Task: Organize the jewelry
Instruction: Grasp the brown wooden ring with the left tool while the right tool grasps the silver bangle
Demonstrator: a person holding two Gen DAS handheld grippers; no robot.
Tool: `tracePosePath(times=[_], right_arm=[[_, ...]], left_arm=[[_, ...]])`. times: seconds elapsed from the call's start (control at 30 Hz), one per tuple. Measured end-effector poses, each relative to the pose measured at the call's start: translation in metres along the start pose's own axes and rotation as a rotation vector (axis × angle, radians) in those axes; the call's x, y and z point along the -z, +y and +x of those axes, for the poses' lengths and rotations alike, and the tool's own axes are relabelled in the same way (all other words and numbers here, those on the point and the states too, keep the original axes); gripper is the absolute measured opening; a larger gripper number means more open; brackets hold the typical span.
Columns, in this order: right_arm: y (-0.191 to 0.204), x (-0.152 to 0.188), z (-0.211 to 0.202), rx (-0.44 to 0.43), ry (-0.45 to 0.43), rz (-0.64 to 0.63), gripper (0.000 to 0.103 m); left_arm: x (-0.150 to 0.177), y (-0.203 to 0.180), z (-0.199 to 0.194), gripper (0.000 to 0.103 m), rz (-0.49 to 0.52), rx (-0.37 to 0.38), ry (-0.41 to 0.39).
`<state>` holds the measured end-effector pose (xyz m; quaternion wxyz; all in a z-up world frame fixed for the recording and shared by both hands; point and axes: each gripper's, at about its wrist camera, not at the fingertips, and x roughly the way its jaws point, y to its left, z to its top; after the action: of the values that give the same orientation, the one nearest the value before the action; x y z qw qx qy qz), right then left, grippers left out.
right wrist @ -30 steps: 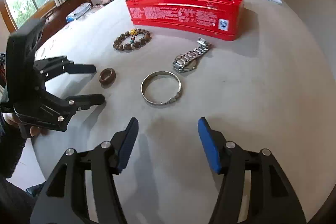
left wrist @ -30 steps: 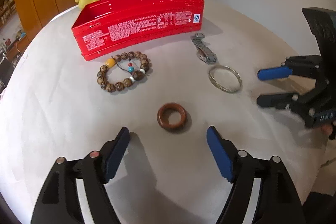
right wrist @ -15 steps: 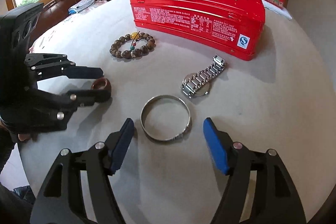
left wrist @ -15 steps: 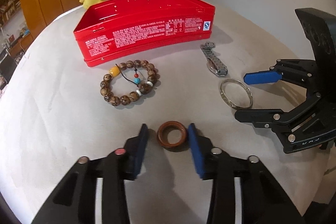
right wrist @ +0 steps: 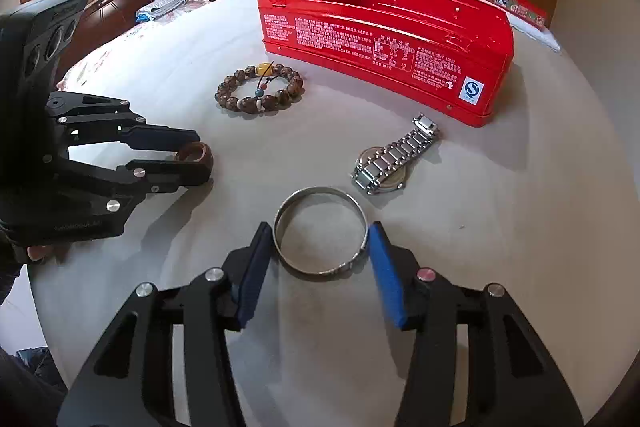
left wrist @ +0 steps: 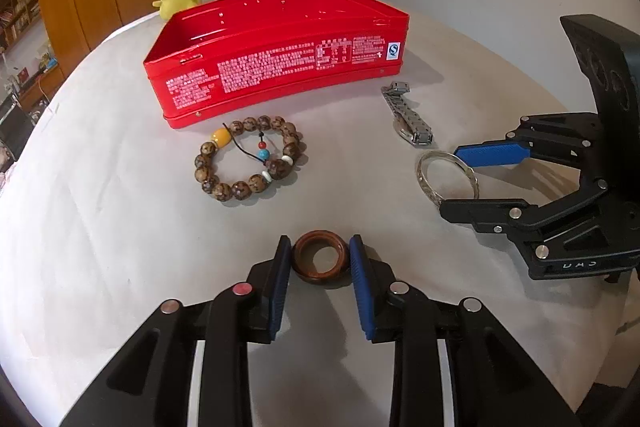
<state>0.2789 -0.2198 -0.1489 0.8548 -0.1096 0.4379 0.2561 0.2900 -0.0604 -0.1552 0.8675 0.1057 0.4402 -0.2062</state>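
My left gripper (left wrist: 320,259) clamps the stiff wooden ring (left wrist: 320,261) across its rim; my right gripper (right wrist: 320,247) brackets, unclosed, the slippery rigid silver bangle (right wrist: 320,233)

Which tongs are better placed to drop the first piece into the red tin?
Probably the left tongs: their pads already press both sides of the wooden ring. The right tongs only straddle the silver bangle, with gaps at its sides. The tin lies open ahead of both.

White bed (left wrist: 100,227): tin (left wrist: 276,67), bracelet (left wrist: 248,163), watch (right wrist: 396,159), bangle (right wrist: 320,233)
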Motion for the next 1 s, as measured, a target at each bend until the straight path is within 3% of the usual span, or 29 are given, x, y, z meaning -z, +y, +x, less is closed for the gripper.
tracePosePath(times=[1.0], right_arm=[[-0.003,0.003,-0.037,-0.012,-0.034,0.043,0.048]], left_arm=[[-0.002,-0.01,-0.032,0.029,0.024,-0.017,-0.045]])
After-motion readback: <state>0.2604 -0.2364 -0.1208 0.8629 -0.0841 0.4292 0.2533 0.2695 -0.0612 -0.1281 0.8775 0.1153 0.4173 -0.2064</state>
